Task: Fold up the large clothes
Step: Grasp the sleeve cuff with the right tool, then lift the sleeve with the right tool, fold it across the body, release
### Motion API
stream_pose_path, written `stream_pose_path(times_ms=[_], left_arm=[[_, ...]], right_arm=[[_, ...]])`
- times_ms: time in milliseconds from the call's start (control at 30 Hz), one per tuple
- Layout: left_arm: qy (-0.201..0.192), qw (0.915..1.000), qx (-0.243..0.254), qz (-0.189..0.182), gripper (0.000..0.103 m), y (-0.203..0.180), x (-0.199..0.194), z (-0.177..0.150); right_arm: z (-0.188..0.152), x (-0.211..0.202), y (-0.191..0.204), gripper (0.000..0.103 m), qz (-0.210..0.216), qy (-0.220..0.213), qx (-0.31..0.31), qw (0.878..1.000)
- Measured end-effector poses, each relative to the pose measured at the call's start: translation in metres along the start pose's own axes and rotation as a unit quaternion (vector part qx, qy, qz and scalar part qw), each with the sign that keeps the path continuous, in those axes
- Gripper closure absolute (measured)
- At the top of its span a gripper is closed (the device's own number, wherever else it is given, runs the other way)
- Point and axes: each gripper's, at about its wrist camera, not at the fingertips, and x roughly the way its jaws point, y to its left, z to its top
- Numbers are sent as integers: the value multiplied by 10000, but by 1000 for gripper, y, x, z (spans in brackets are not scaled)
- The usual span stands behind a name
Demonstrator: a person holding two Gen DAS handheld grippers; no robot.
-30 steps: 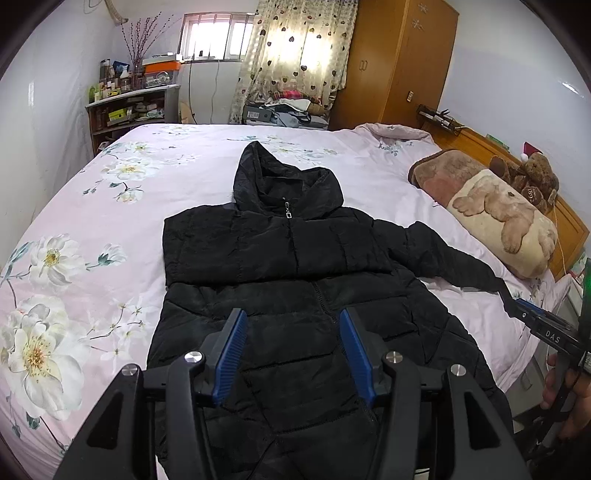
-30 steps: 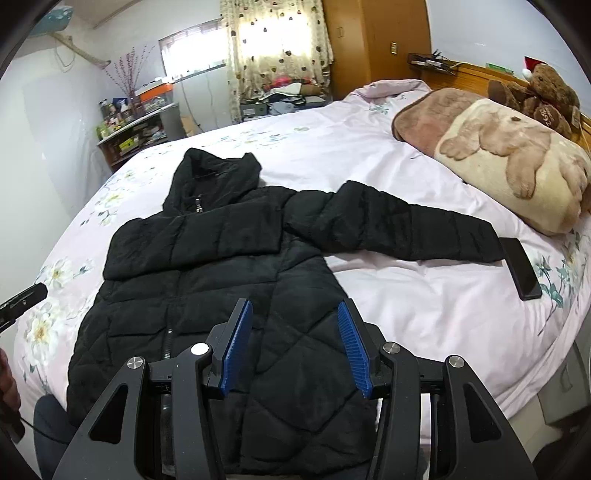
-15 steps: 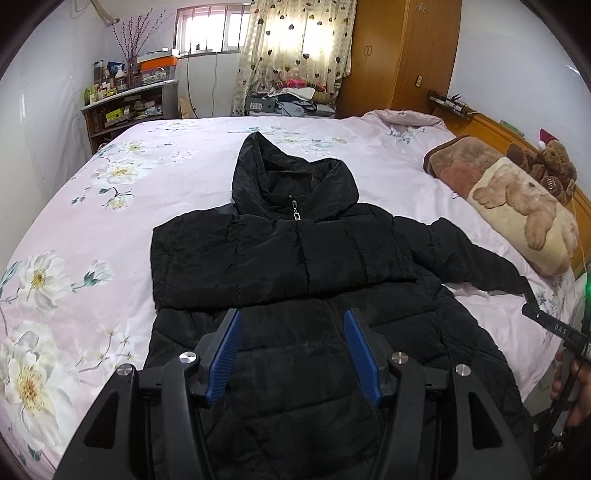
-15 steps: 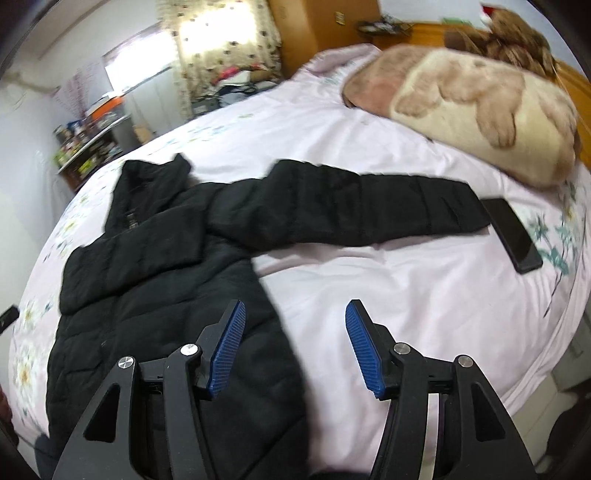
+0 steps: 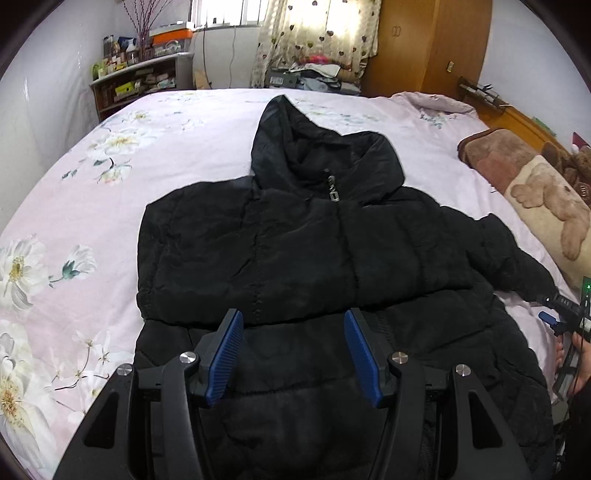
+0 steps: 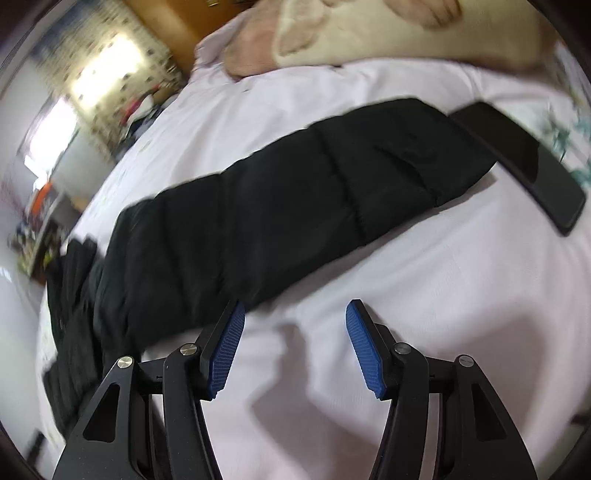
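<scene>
A quilted black jacket (image 5: 314,258) lies flat on the floral bed (image 5: 74,221). Left gripper (image 5: 291,350) and right gripper (image 6: 295,343) gape wide, empty. Only the right view shows a slab-like phone (image 6: 517,158) touching the puffy sleeve (image 6: 295,206).

Floral bedsheet (image 5: 74,206), bear pillow (image 5: 546,199), black phone (image 6: 524,162), wooden wardrobe (image 5: 424,44), cluttered shelf (image 5: 140,77)

A wide bed (image 5: 184,155) under a pale pink sheet printed with white flowers fills the room, with a brown and cream bear-print pillow (image 5: 532,192) along its right side. Behind it daylight glows through a window (image 5: 221,11) and heart-patterned curtains (image 5: 317,33). A cluttered shelf unit (image 5: 140,81) stands against the white left wall, and a tall wooden wardrobe (image 5: 428,44) stands at the right.
</scene>
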Motion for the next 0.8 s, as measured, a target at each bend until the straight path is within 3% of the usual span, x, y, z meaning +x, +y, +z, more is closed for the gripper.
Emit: stream_pose_path(times_ms=[133, 300, 367, 400, 433, 600, 800], left_arm=[[48, 10000, -19, 21, 44, 6, 14, -1], [138, 9999, -62, 23, 44, 14, 27, -2], [106, 9999, -104, 18, 44, 18, 26, -1], [82, 9999, -115, 9, 44, 21, 24, 0], [62, 9999, -117, 8, 44, 23, 23, 1], [-130, 9998, -151, 17, 44, 36, 4, 7], [-405, 9986, -354, -21, 44, 55, -24, 11]], right_arm=[[12, 19, -13, 45, 186, -128, 403, 9989], [23, 29, -8, 45, 16, -158, 484, 9987], [28, 26, 1, 69, -77, -209, 381, 9990], [30, 20, 7, 86, -55, -251, 295, 9992], [31, 13, 14, 91, -95, -299, 214, 9993], [39, -39, 57, 93, 113, -694, -216, 9973], [41, -112, 143, 93, 739, -1124, -974, 9861]])
